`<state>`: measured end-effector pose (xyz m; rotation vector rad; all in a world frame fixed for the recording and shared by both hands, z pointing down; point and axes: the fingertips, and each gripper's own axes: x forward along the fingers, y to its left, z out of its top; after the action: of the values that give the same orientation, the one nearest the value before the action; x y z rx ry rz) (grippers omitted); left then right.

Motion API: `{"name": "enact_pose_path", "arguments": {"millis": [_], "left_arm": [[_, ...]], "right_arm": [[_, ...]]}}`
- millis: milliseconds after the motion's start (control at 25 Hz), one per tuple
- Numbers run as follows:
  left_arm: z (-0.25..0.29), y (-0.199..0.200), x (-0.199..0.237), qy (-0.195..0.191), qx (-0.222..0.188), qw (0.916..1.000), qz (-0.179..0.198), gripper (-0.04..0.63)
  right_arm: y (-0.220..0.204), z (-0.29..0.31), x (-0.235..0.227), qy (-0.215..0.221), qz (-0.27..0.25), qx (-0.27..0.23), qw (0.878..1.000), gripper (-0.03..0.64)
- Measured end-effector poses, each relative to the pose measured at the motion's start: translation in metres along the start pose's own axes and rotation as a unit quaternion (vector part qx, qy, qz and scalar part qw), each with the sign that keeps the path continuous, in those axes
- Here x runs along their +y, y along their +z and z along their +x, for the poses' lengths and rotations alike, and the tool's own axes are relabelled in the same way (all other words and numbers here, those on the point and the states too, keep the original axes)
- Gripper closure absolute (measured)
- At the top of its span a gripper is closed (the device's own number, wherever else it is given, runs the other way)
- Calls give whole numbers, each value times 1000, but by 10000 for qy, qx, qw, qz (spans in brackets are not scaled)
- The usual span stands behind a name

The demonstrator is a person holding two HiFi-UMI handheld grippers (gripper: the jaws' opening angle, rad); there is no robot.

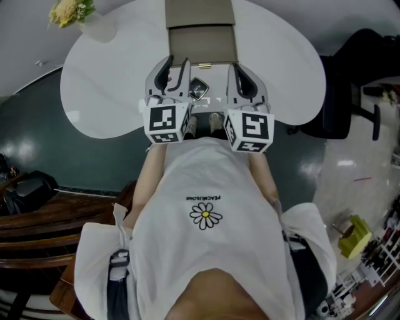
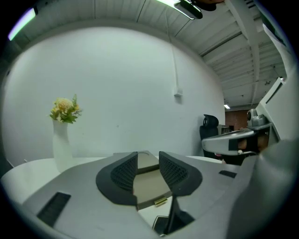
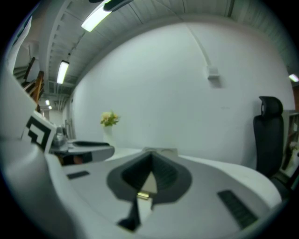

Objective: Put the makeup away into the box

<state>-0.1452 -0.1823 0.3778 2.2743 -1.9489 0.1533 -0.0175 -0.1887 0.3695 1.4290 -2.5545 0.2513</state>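
Observation:
A taupe box (image 1: 201, 42) stands with its lid up at the far middle of the white table (image 1: 106, 81), a gold clasp (image 1: 204, 65) on its near edge. A small black compact (image 1: 199, 89) lies on the table just in front of the box, between the two grippers. My left gripper (image 1: 175, 70) is to the left of the compact. In the left gripper view it (image 2: 148, 170) is open with nothing between its pads; the box (image 2: 148, 183) and the compact (image 2: 160, 224) show beyond. My right gripper (image 1: 242, 80) (image 3: 150, 164) is shut and empty, pointing at the box (image 3: 148, 185).
A white vase with yellow flowers (image 1: 74, 14) stands at the table's far left. A black office chair (image 1: 350, 87) is beyond the table's right edge. Dark wooden furniture (image 1: 44, 219) sits at the near left.

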Motion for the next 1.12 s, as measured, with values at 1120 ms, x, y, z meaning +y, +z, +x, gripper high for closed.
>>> {"name": "enact_pose_path", "arguments": {"millis": [1120], "left_arm": [[-7, -228, -56, -1077, 3262, 9373, 586, 236]], "right_arm": [[-24, -18, -41, -579, 239, 300, 9976, 588]]}}
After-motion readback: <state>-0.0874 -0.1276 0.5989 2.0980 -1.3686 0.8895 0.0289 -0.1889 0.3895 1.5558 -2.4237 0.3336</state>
